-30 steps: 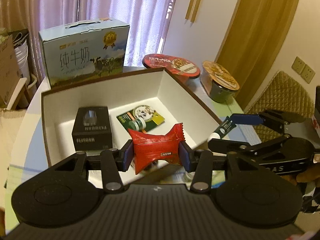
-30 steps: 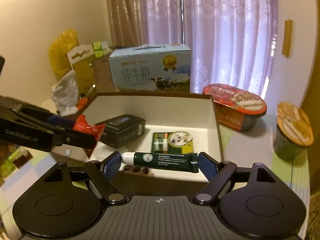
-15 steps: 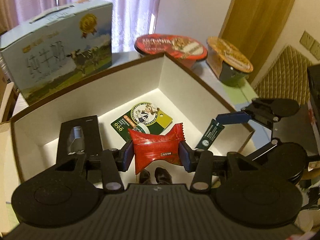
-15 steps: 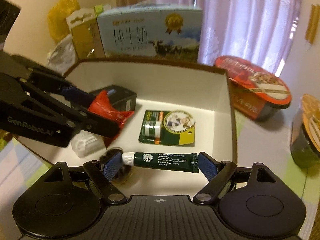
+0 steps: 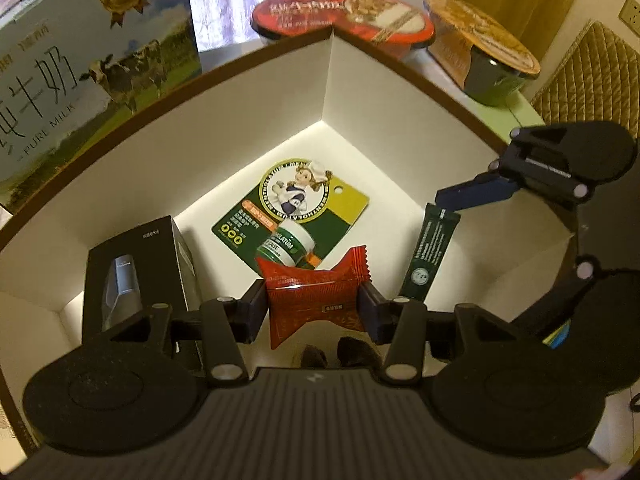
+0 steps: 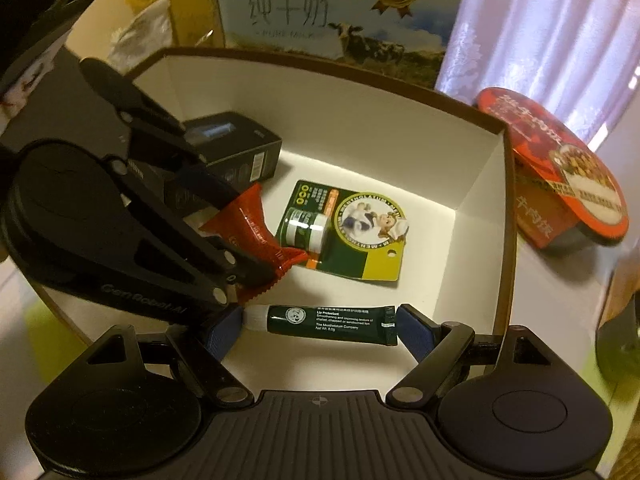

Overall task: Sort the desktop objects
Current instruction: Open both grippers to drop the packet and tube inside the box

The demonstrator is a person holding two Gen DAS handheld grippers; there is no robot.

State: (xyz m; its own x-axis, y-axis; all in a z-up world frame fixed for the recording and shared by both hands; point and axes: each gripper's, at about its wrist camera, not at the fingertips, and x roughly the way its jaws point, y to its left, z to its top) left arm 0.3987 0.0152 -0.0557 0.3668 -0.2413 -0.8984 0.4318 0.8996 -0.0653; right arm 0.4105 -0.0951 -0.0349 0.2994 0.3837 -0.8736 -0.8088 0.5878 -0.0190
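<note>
Left gripper [image 5: 316,312] clamps red crinkled snack packet [image 5: 318,296]; right gripper [image 6: 320,326] pinches dark green lip-balm tube [image 6: 332,323] endwise. Both over white brown-rimmed box [image 6: 360,120]. Lower into bare floor, release clear of green salve card [image 6: 348,236], black carton [image 5: 136,272].

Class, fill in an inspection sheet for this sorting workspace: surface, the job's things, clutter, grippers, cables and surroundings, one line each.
Surface: pale tabletop bearing an open white-lined box.
Job's things: black carton and green balm card lie in the box; red snack packet and green lip tube are held over it.
Clutter: milk carton, red noodle bowl, orange-lidded cup.
Grippers: left gripper shut on the packet; right gripper shut on the tube, end to end.
Cables: nothing seen.
Surroundings: curtain, quilted cushion.
</note>
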